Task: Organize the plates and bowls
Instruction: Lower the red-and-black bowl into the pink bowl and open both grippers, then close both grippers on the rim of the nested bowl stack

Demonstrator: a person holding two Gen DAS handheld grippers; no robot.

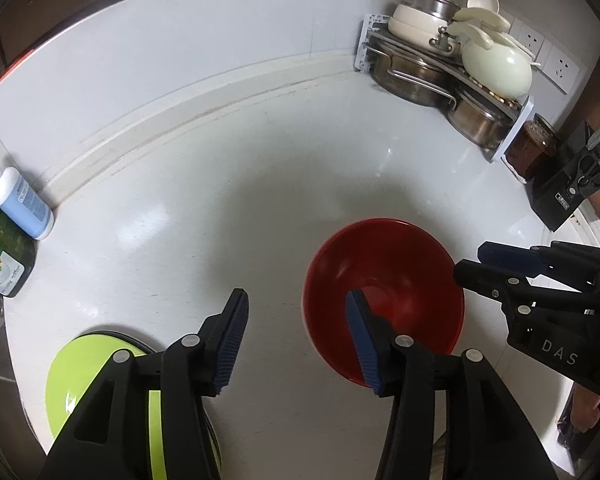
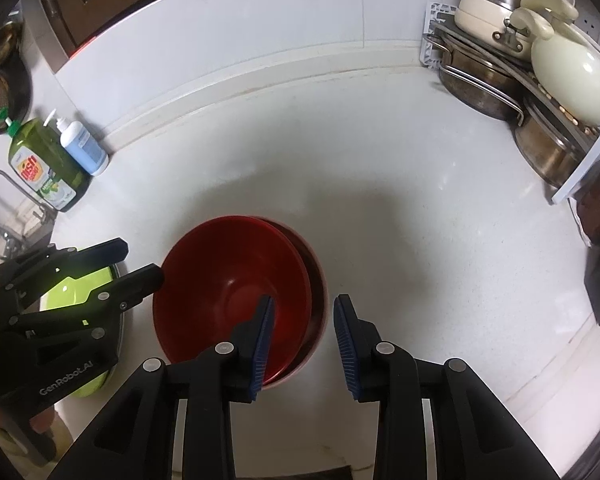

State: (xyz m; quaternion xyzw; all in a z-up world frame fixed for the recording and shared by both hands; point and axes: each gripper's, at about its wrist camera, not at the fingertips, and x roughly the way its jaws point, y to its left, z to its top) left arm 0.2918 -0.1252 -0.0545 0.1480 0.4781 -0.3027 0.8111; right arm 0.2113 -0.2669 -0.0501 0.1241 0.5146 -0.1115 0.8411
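A red bowl point(image 1: 384, 280) sits on the white counter, nested in a second darker bowl point(image 2: 314, 280) whose rim shows at its right in the right wrist view, where the red bowl point(image 2: 228, 280) is centre frame. A lime-green plate point(image 1: 80, 384) lies at the lower left; it also shows in the right wrist view point(image 2: 74, 292). My left gripper point(image 1: 296, 300) is open, its right finger over the red bowl's near-left rim. My right gripper point(image 2: 303, 304) is open, straddling the bowls' right rim, and shows in the left wrist view point(image 1: 470, 262).
A rack of steel pots point(image 1: 416, 76) and cream pots point(image 1: 496, 64) stands at the back right, with a jar point(image 1: 532, 148) and a black knife block point(image 1: 572, 188) beside it. Soap bottles point(image 2: 48, 156) stand at the left by the sink.
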